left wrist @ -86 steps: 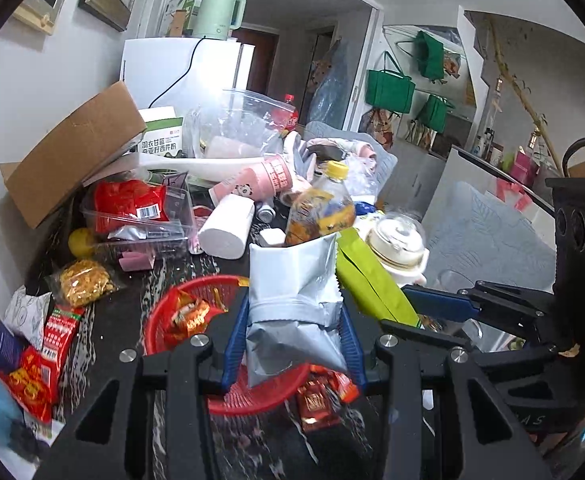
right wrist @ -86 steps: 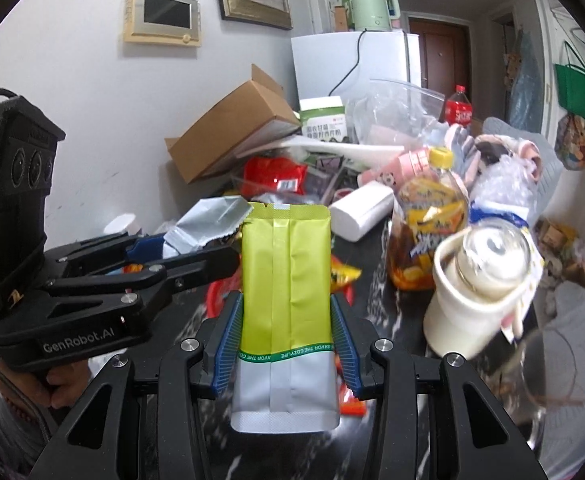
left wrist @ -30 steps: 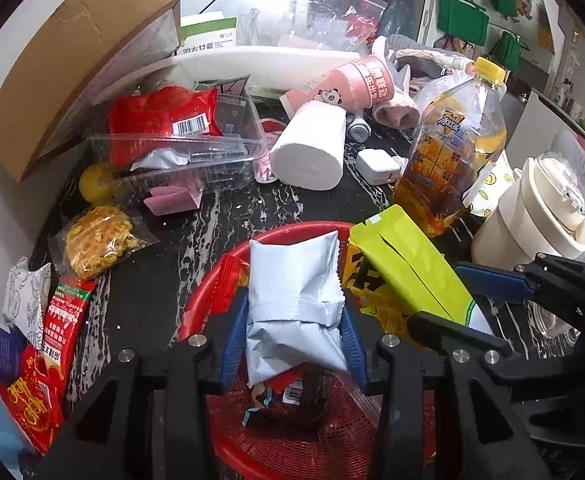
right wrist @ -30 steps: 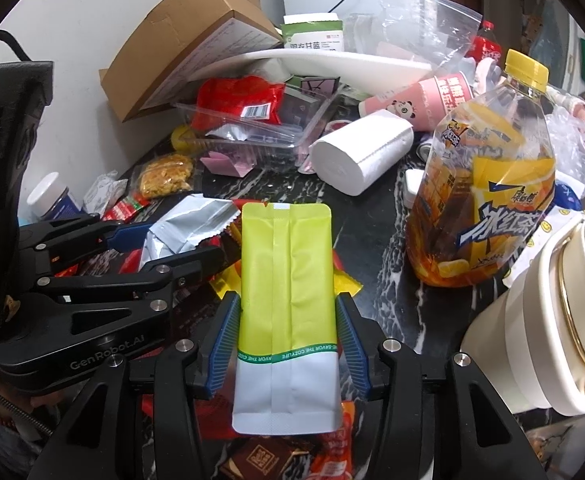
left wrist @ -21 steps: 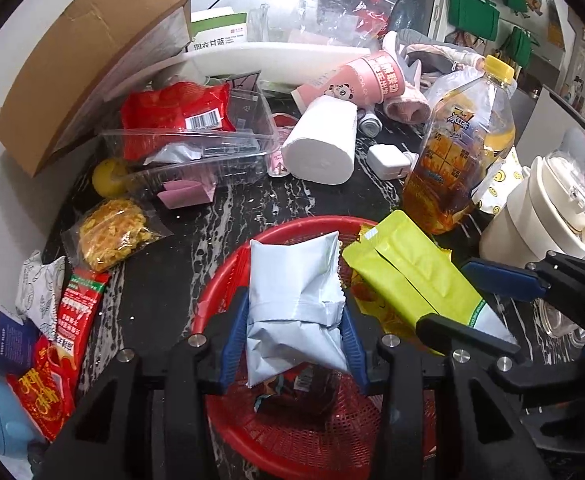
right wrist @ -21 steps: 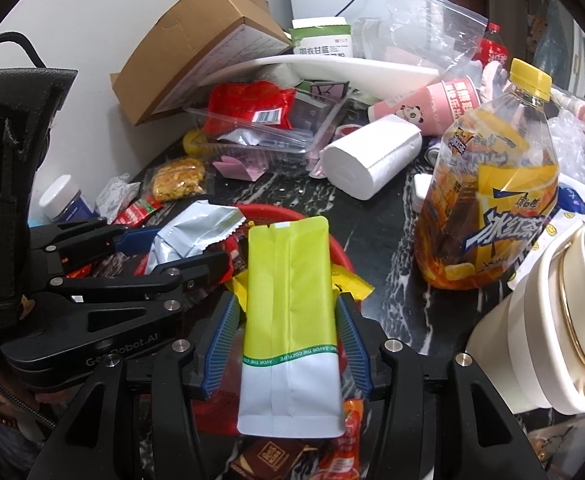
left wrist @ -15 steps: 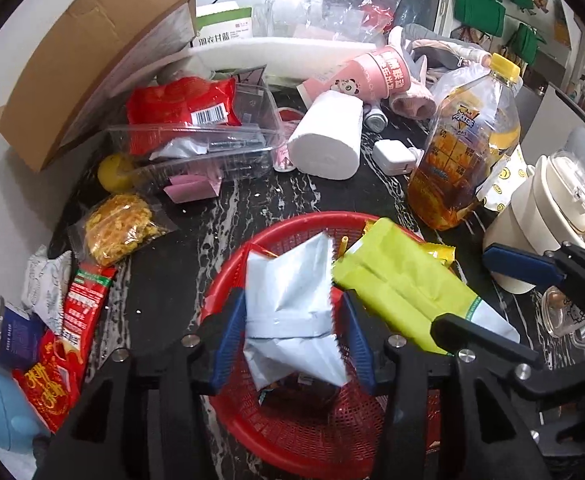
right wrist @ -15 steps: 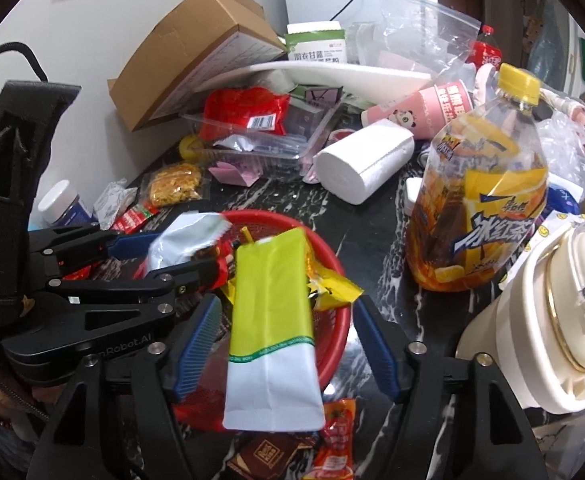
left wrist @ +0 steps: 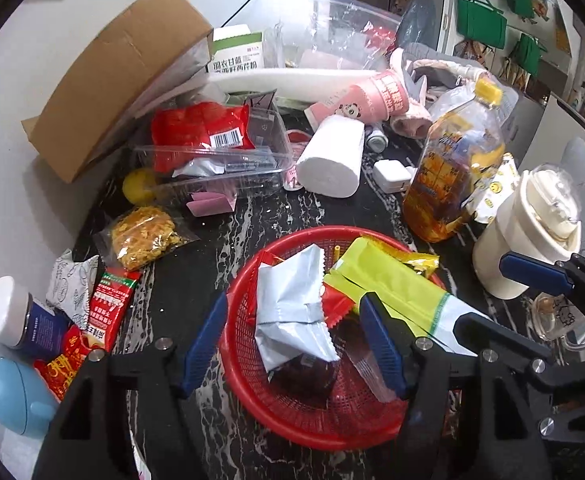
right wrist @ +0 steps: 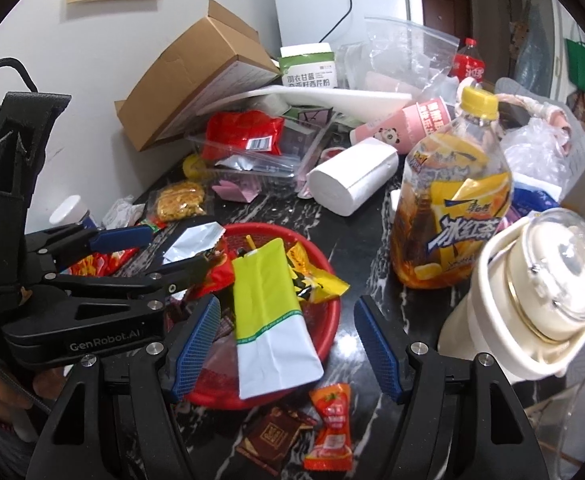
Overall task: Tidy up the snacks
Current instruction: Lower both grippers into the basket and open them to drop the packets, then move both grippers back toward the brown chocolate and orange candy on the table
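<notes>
A red mesh basket sits on the dark marble table. A silver snack bag lies loose in it. A lime-green and white pouch lies across its right rim. My left gripper is open above the basket, with the silver bag lying between its blue pads without contact. My right gripper is open, with the green pouch lying free between its pads. Small snack packets lie on the table in front of the basket.
An iced-tea bottle and a cream kettle stand to the right. A paper roll, a clear tray with a red bag, a cardboard box and loose snacks crowd the back and left.
Both grippers opened and pulled back. The silver bag and the green pouch dropped out of them and now rest in the red basket.
</notes>
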A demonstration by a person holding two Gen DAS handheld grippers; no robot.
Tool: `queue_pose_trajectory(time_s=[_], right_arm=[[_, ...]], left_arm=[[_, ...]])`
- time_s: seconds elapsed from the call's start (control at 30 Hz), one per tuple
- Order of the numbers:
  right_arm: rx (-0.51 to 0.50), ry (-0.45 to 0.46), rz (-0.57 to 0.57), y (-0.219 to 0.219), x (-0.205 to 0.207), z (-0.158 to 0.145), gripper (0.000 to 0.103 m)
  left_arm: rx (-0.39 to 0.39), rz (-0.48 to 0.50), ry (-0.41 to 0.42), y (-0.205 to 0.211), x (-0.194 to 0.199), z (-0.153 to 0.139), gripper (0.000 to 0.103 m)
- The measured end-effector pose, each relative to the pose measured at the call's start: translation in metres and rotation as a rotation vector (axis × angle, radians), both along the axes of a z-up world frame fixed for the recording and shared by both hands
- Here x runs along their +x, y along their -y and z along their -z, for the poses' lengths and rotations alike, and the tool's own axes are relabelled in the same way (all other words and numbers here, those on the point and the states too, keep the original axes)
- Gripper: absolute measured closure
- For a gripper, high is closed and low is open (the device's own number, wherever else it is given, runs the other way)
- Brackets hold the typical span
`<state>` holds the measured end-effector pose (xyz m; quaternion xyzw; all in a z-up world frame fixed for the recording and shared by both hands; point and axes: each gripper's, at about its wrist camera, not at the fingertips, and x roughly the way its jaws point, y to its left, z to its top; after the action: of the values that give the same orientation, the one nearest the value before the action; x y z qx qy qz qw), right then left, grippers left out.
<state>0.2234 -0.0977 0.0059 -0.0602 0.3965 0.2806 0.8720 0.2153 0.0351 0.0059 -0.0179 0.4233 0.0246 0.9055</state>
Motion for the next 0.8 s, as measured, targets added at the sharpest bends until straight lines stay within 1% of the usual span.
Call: queue_pose_trajectory(time_s=[0.3,0.47,0.63,0.8], right_arm=[[0.013,0.074,0.024,0.012,-0.031,-0.037,0.033],[0.022,0.120,0.047,0.024,-0.054,-0.057,0.033],[0.039,0.145,0.076,0.038,-0.077,-0.068,0.031],[0.040,0.158,0.105,0.053,-0.100,-0.072,0.030]], left_arm=[[0.005,0.027,0.092,0.010,-0.035,-0.040,0.035],[0.002,0.051,0.150,0.020,-0.062,-0.063,0.035],[-0.018,0.083,0.176,0.030,-0.084,-0.073,0.035],[-0.046,0.109,0.183,0.041,-0.101,-0.075,0.035]])
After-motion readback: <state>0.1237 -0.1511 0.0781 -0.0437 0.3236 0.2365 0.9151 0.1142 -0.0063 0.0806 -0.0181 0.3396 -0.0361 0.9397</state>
